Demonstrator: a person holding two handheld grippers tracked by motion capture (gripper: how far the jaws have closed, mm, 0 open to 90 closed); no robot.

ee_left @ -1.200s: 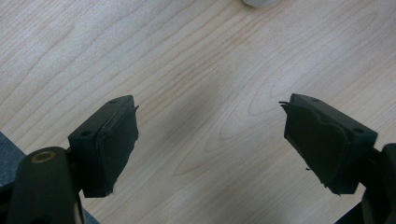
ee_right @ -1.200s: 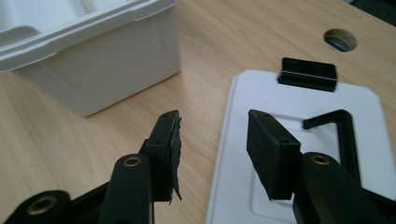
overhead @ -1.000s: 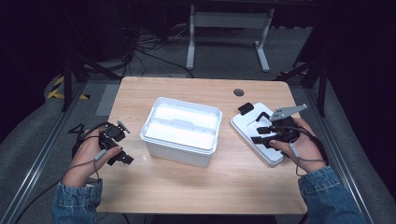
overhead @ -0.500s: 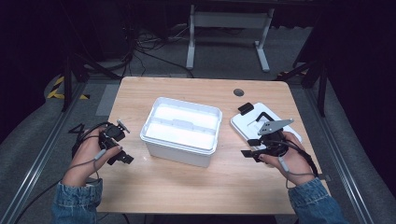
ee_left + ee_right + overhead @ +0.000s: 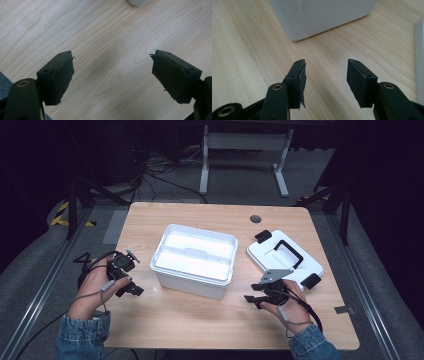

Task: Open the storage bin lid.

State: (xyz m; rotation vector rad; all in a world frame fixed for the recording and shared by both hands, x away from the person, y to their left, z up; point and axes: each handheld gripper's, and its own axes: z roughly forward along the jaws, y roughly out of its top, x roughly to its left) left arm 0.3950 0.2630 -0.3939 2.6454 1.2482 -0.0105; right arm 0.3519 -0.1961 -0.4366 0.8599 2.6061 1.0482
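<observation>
A white open box [image 5: 194, 259] stands mid-table, its inside bright and bare. Its white lid [image 5: 285, 258], with a black handle and black clips, lies flat to the right of it. My left gripper [image 5: 131, 289] rests on the table left of the box, jaws wide apart over bare wood [image 5: 112, 72]. My right gripper [image 5: 254, 300] sits near the front edge, just in front of the lid, open with nothing between its jaws [image 5: 325, 75]. In the right gripper view the box's near corner [image 5: 322, 17] stands a short way ahead.
The wooden table [image 5: 200, 330] has a round cable hole [image 5: 255, 219] at the back right. A metal stand and cables lie on the floor behind the table. A small tag [image 5: 341, 309] sits near the right edge.
My right gripper has come off the lid and moved toward the front edge, left of where it was. The left gripper has stayed put.
</observation>
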